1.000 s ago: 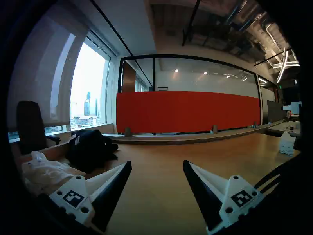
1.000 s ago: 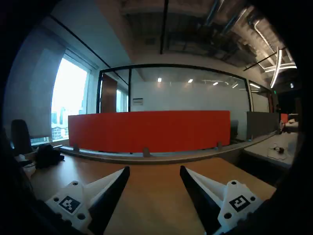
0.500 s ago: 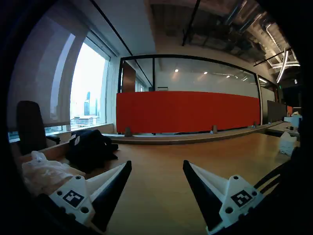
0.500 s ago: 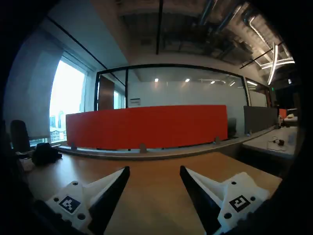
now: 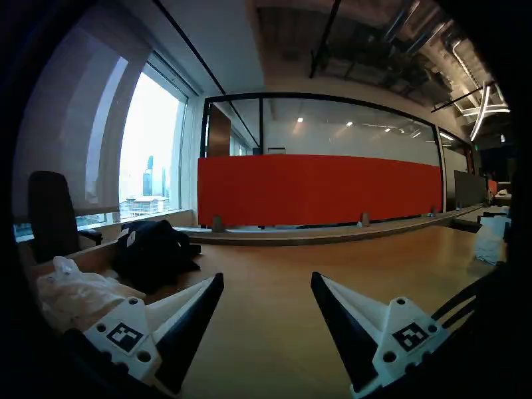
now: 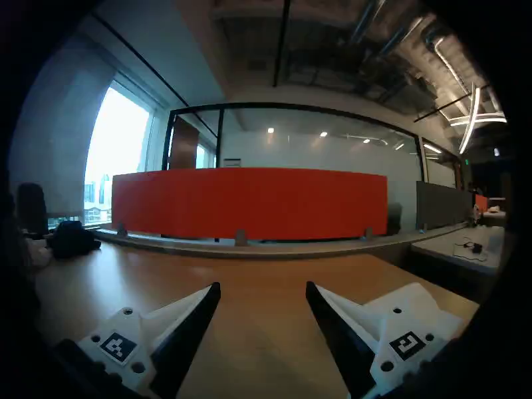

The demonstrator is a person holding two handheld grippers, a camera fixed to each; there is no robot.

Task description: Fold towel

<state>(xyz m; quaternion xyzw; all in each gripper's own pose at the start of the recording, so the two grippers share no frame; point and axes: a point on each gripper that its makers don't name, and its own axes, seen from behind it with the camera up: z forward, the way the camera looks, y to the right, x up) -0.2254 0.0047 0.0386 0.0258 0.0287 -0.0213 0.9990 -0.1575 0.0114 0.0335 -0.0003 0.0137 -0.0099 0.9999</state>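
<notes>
Above desk [image 5: 279, 326], left gripper [image 5: 266, 274], right gripper [image 6: 262, 284], parted

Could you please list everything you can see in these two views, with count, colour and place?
table: one, light wood, beneath both grippers.
partition: one, red, along the table's far edge.
black bundle: one, black, on the table's left side.
crumpled bundle: one, white, near left of the table; bag or cloth, cannot tell.
office chair: one, dark, left, by the window.
window: one, bright, left wall.
pale object: one, whitish, table's right edge; unclear what.
side desk: one, pale, far right.
left gripper: one, white and black, open, empty.
right gripper: one, white and black, open, empty.
</notes>
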